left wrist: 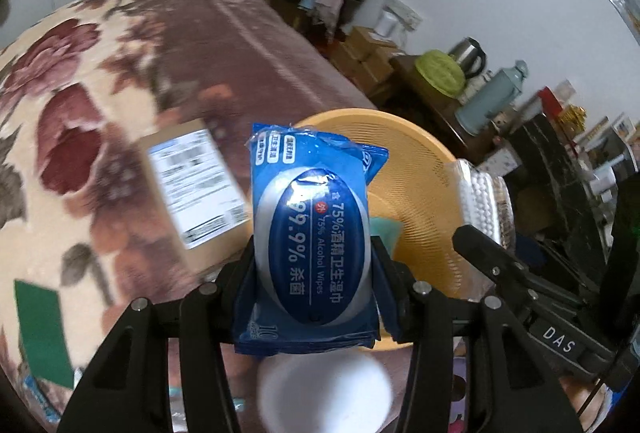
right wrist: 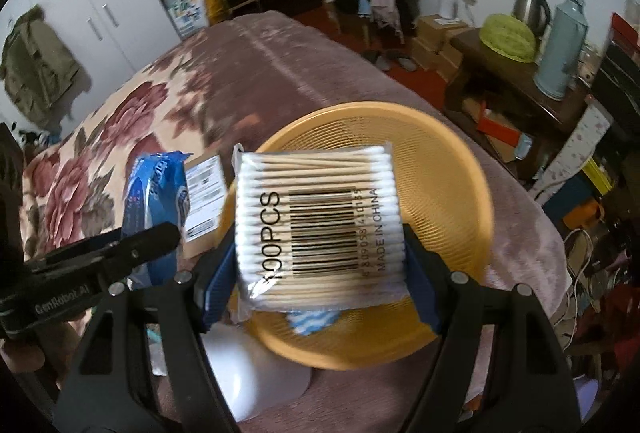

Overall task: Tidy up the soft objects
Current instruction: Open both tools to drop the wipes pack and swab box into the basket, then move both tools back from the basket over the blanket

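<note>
Two packs held aloft over a bed with a floral blanket [left wrist: 80,105], one per gripper. Left gripper [left wrist: 314,265] clamped on the blue wet wipes pack [left wrist: 312,233], long axis running straight away from the camera, oval label face up, far end reaching over the near rim of the orange basket [left wrist: 420,169]. Right gripper [right wrist: 320,253] closed on the cotton swab pack [right wrist: 320,221], barcode side up, swab sticks lying crosswise between the fingers [right wrist: 420,273], pack raised above the middle of that orange basket [right wrist: 460,193]. Both grippers level and side by side, left one visible at the left edge of the right wrist view, wipes pack just beside the swabs. Inside the basket, under the swabs, a blue-and-white soft item [right wrist: 314,321], only partly seen. Beside the basket, on the blanket, a cardboard box [left wrist: 196,189] with a printed white label. Near the grippers, low in frame, a white rounded object [left wrist: 324,389], blurred. Beyond the bed, a side table [right wrist: 500,73] with a kettle [right wrist: 530,9] and a green flask [right wrist: 564,49].
</note>
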Demonstrator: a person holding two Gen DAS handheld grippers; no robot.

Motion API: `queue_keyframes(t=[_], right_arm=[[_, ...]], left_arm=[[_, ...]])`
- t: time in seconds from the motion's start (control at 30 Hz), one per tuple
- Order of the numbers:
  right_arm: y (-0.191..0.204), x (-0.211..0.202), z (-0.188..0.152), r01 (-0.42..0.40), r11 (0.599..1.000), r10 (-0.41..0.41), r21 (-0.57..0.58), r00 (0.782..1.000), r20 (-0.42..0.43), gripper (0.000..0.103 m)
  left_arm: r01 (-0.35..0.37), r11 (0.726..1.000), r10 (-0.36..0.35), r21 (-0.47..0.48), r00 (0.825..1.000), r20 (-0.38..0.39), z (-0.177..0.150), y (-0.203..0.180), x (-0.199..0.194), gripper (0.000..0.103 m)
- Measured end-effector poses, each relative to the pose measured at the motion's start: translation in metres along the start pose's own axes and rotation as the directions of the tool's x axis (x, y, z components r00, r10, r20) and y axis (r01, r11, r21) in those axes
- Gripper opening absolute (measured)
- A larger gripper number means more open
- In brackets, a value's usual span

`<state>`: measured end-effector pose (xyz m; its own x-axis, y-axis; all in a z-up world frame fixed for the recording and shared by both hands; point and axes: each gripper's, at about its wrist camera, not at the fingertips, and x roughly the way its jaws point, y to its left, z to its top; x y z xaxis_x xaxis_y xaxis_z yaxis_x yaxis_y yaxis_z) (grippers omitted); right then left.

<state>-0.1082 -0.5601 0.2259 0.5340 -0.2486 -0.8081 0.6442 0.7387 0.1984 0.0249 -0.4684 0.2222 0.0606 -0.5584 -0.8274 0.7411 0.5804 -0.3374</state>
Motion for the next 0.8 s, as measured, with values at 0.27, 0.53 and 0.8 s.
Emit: queue_keyframes(t=[0.27,0.53,0.8], right_arm=[[-0.03,0.011,0.008,0.048,0.996,-0.048,0.07,0.999,-0.007,0.076],[-0.041,0.011,0.006,0.069,0.993,-0.071,0.094,0.997,0.017,0.094],[-0.029,0.01,-0.001,0.097,0.993,-0.098,0.066,0.995,0.007,0.103]], left_arm=[[0.073,0.996,-0.071,0.047,0.996,-0.047,0.003,-0.031,0.037,0.063],[0.056,0.998,-0.058,0.038,0.997,0.044,0.005,-0.024,0.023,0.102],[-0.116,0.993,0.112,0.028,0.988,0.11,-0.005,0.0,-0.002,0.102]])
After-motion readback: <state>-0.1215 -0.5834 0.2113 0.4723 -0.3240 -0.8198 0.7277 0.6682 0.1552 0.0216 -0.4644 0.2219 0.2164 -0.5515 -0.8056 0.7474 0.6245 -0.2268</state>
